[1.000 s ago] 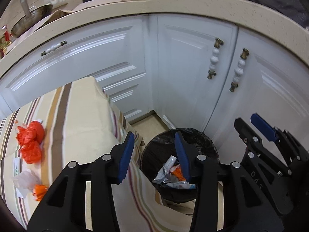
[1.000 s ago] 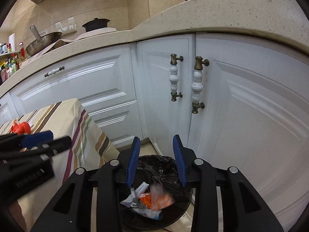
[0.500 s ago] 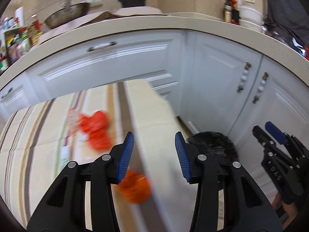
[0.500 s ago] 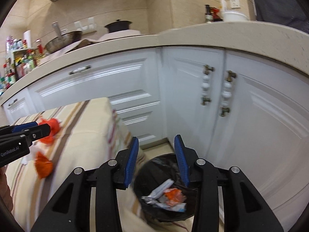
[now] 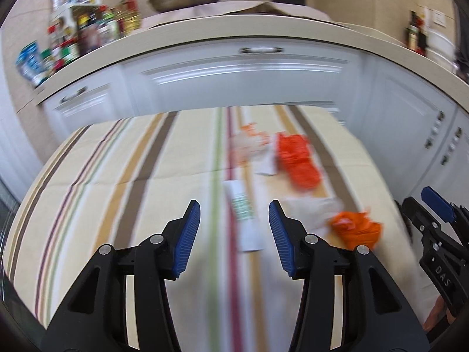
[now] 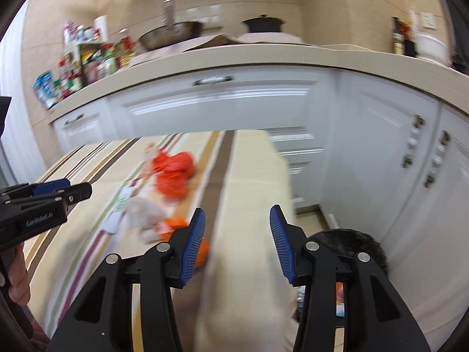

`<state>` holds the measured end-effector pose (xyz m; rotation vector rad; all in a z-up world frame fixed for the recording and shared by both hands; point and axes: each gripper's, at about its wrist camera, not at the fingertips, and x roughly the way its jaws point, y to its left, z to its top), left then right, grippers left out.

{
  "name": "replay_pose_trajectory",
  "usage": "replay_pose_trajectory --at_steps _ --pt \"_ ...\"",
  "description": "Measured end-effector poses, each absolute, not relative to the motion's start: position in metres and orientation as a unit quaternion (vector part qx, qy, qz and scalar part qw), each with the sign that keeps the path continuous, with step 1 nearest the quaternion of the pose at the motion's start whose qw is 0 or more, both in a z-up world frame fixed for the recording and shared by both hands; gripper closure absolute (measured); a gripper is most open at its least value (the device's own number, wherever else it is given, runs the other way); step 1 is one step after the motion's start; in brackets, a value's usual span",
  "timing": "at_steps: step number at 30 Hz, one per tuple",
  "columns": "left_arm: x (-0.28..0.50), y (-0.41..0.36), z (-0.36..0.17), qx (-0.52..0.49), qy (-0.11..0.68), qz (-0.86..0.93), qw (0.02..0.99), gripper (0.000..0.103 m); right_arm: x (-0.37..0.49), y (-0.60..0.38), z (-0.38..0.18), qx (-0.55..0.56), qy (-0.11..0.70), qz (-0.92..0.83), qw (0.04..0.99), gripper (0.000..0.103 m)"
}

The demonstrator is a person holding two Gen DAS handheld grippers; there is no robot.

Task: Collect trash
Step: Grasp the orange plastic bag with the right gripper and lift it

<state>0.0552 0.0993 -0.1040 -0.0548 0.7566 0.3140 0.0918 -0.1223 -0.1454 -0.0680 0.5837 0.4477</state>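
Note:
Trash lies on a striped tablecloth (image 5: 117, 176): a large crumpled orange wrapper (image 5: 297, 161), a smaller orange wrapper (image 5: 356, 227), a white-and-green packet (image 5: 244, 214) and pale crumpled plastic (image 5: 315, 206). My left gripper (image 5: 234, 234) is open and empty above the cloth, just before the white-and-green packet. My right gripper (image 6: 237, 240) is open and empty over the table's right edge, with the small orange wrapper (image 6: 176, 226) to its left. A black-lined trash bin (image 6: 351, 243) holding wrappers stands on the floor at the right.
White kitchen cabinets (image 5: 243, 70) with a beige countertop (image 6: 263, 55) run behind the table. A pan, a pot and many bottles stand on the counter. The right gripper shows at the right edge of the left wrist view (image 5: 439, 228). The views are motion-blurred.
Both grippers have swung left, away from the bin and back over the table. The trash on the cloth now fills the left wrist view. Both stay open and empty.

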Motion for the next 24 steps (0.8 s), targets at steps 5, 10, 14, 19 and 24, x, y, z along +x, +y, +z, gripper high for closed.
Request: replay_pose_trajectory --at_steps 5,10,14,19,24 --pt "0.040 0.131 -0.110 -0.040 0.375 0.183 0.908 0.055 0.088 -0.097 -0.149 -0.053 0.299 0.237 0.923 0.050" --pt "0.033 0.153 -0.119 -0.054 0.385 0.196 0.900 0.055 0.091 -0.084 -0.157 -0.074 0.327 0.235 0.912 0.044" --pt "0.032 0.155 -0.123 -0.060 0.388 0.188 0.900 0.055 0.096 -0.079 -0.164 -0.081 0.352 0.234 0.903 0.044" --pt "0.036 0.149 -0.125 -0.059 0.389 0.176 0.902 0.054 0.099 -0.072 -0.170 -0.092 0.373 0.236 0.893 0.050" --pt "0.040 0.146 -0.128 -0.059 0.394 0.175 0.900 0.054 0.101 -0.073 -0.172 -0.089 0.382 0.242 0.888 0.059"
